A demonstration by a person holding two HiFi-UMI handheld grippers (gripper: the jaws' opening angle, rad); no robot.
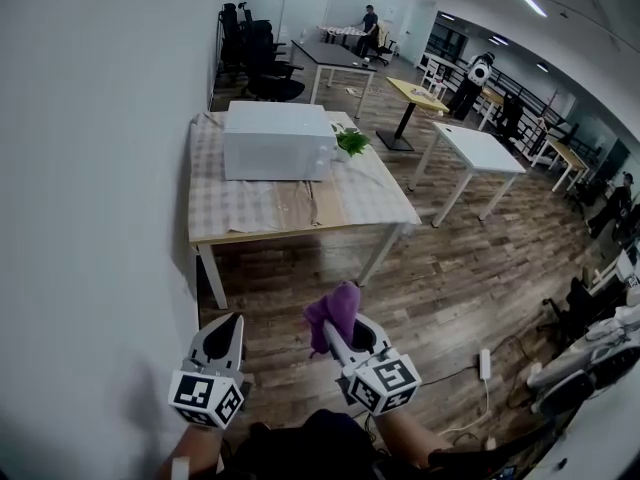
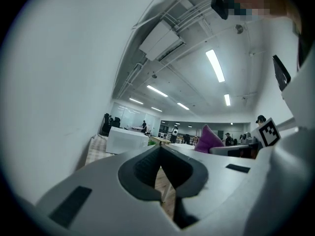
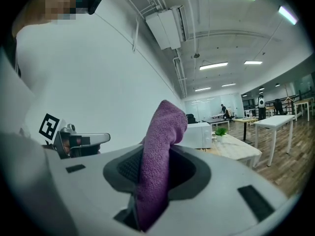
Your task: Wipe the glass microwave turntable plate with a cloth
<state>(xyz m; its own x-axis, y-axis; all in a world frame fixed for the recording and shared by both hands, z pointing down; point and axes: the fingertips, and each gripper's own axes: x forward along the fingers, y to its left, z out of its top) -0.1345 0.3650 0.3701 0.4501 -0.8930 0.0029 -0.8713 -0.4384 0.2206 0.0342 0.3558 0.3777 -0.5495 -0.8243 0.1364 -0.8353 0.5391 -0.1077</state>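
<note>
Left claw (image 1: 230,326): closest to the camera, low at the left, raised at waist height. Its own view (image 2: 160,151) shows the jaws pressed together with nothing between them. It looks kept free for opening a door or steadying a plate.
Right claw (image 1: 345,346): just beside the left one, clamped on a purple cloth (image 1: 336,313). The right gripper view (image 3: 158,167) shows the cloth (image 3: 160,146) pinched at its middle, one end standing up above the jaws, so a loose pad is ready for wiping.
Wall (image 1: 90,168): plain white, filling the whole left side. The counter stands against it.
Counter (image 1: 370,200): well apart from both claws, across a stretch of wooden floor (image 1: 450,288). A pale checked covering lies over most of it.
Microwave (image 1: 277,140): white, on the counter's far half, and appears closed.
Turntable plate: not visible in any view. It is probably inside the microwave, so wiping has not begun.
Plant (image 1: 351,142): small and green, touching or just beside the microwave's right end. It could crowd a claw working at that side.
White desk (image 1: 480,148): further right, with more desks, chairs and a few people far behind.
Way ahead: open floor lies between the person and the counter. A power strip (image 1: 485,363) and cables lie off to the right, clear of that path.
</note>
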